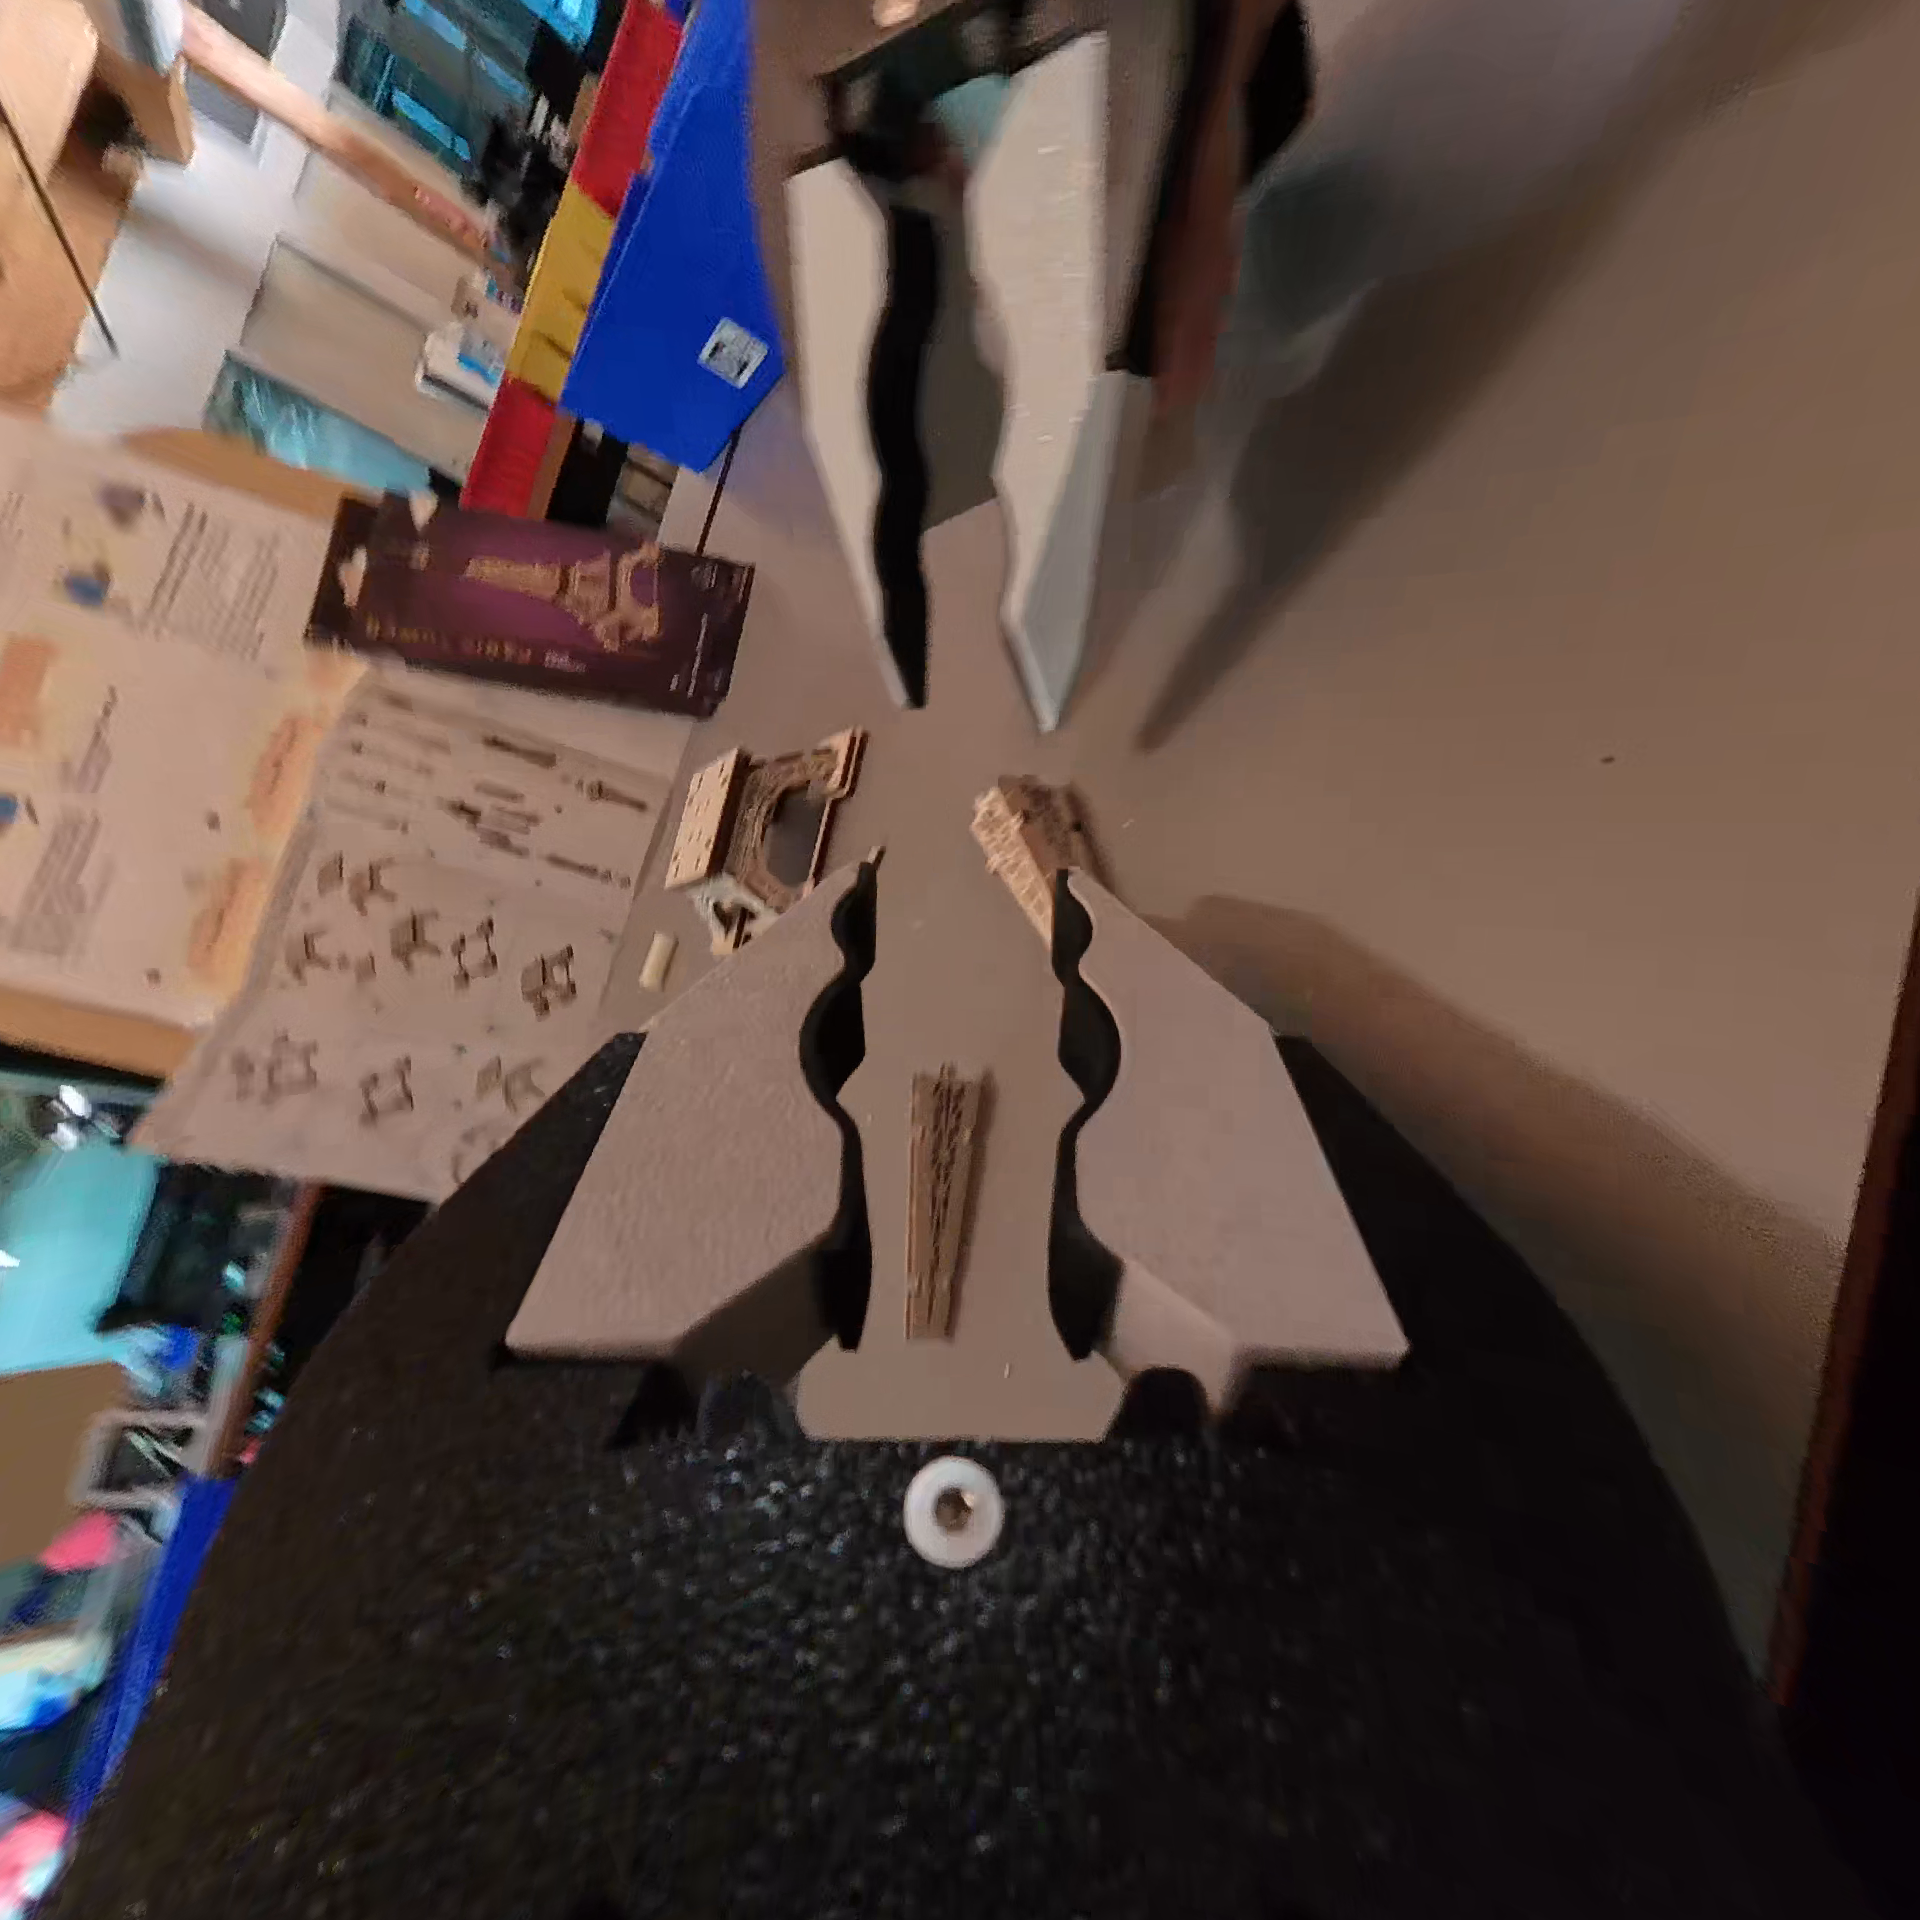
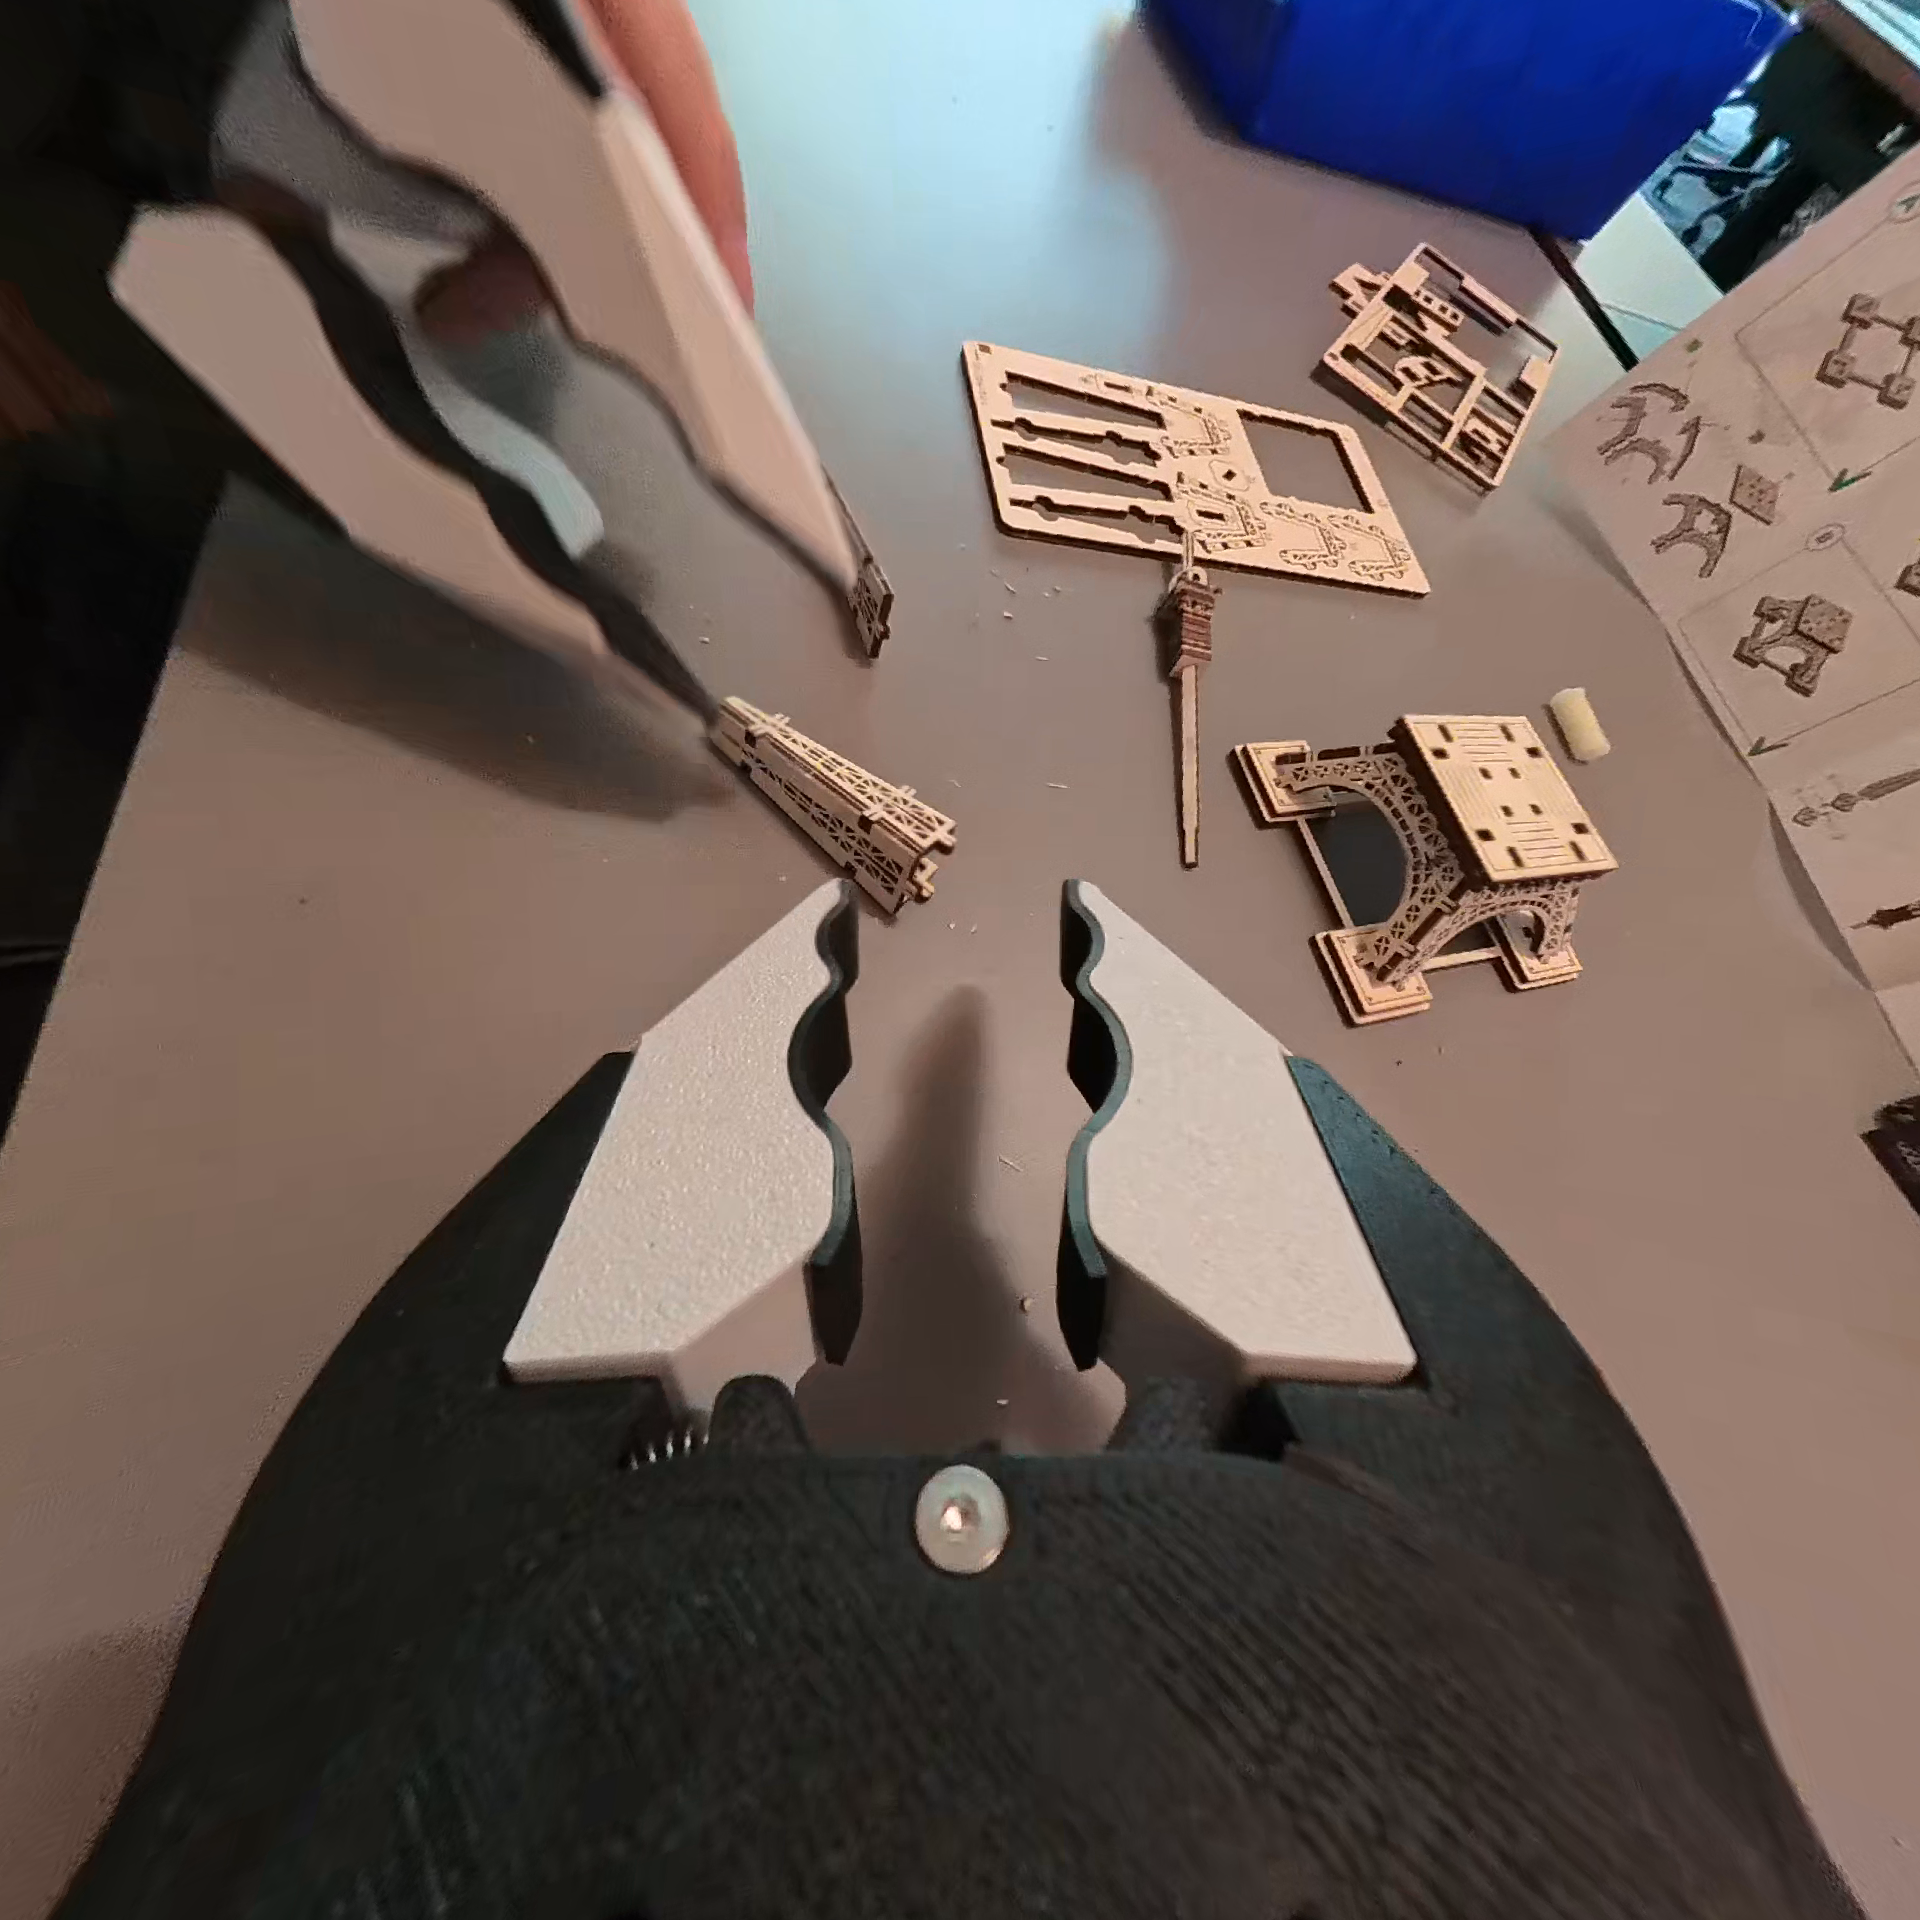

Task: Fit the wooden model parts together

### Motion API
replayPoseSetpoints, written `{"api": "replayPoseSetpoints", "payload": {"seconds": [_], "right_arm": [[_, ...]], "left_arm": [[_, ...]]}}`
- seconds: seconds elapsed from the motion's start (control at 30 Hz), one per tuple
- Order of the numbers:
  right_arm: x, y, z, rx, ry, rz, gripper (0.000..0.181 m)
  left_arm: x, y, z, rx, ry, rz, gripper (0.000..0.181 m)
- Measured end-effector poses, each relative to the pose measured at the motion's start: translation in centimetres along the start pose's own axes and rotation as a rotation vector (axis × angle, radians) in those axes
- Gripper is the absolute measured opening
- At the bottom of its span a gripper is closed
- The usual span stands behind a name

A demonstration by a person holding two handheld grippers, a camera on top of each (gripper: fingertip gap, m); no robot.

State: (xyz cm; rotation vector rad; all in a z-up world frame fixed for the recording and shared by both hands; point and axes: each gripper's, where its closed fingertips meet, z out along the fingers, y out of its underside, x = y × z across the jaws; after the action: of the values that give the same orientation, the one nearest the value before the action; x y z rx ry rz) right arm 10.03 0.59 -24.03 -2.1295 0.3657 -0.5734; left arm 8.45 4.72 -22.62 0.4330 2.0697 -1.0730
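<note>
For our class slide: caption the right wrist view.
Open right gripper faces a tapered lattice section, tower base and spire on a grey table.

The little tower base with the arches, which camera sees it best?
The right wrist view. There the tower base lies on the table in sharp focus, with its arches, legs and square top plate all clear. The left wrist view shows the tower base farther off, small and blurry, partly behind the left gripper.
</note>
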Motion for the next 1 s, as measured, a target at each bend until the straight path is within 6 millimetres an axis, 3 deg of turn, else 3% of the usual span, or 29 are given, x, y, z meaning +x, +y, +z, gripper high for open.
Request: {"api": "replayPoseSetpoints", "payload": {"seconds": [0.07,0.13,0.27,0.43,0.47,0.5,0.53,0.63,0.73,0.8,0.87,1.0], "right_arm": [[-0.3,0.2,0.3,-0.023,-0.014,-0.003,0.038],[-0.3,0.3,0.7,-0.035,-0.006,0.015,0.038],[-0.4,0.0,1.1,-0.036,-0.02,0.06,0.037],[-0.8,-0.4,1.2,-0.026,-0.046,0.087,0.032],[-1.0,-0.5,1.2,-0.025,-0.056,0.088,0.031],[-1.2,-0.6,1.1,-0.021,-0.068,0.085,0.03],[-1.2,-0.7,1.0,-0.016,-0.066,0.083,0.029],[-0.7,-1.0,0.4,-0.008,-0.052,0.093,0.029],[0.2,-1.1,-0.2,0.009,-0.019,0.1,0.029],[0.4,-0.8,-0.3,0.007,-0.016,0.114,0.03],[0.3,-0.6,-0.3,0.003,-0.012,0.11,0.031],[0.5,-0.6,-0.5,0.008,-0.001,0.097,0.03]], "left_arm": [[-0.5,1.3,-0.9,-0.037,0.049,-0.143,0.027],[0.2,2.1,-1.7,-0.078,0.158,-0.309,0.021],[1.2,0.3,-1.6,-0.048,0.259,-0.592,0.02],[2.2,1.7,0.4,-0.212,0.279,-0.649,0.036],[2.4,1.8,0.8,-0.225,0.281,-0.657,0.034],[2.4,1.8,1.1,-0.231,0.28,-0.656,0.019],[2.3,1.8,1.4,-0.233,0.264,-0.639,0.009],[1.7,2.1,1.8,-0.249,0.19,-0.477,0.008],[0.1,1.2,2.3,-0.165,0.015,-0.102,0.008],[0.3,-0.1,2.3,-0.079,-0.06,0.163,0.008],[0.5,-0.3,2.2,-0.069,-0.12,0.314,0.008],[1.7,-0.4,1.8,-0.029,-0.031,0.262,0.033]]}}
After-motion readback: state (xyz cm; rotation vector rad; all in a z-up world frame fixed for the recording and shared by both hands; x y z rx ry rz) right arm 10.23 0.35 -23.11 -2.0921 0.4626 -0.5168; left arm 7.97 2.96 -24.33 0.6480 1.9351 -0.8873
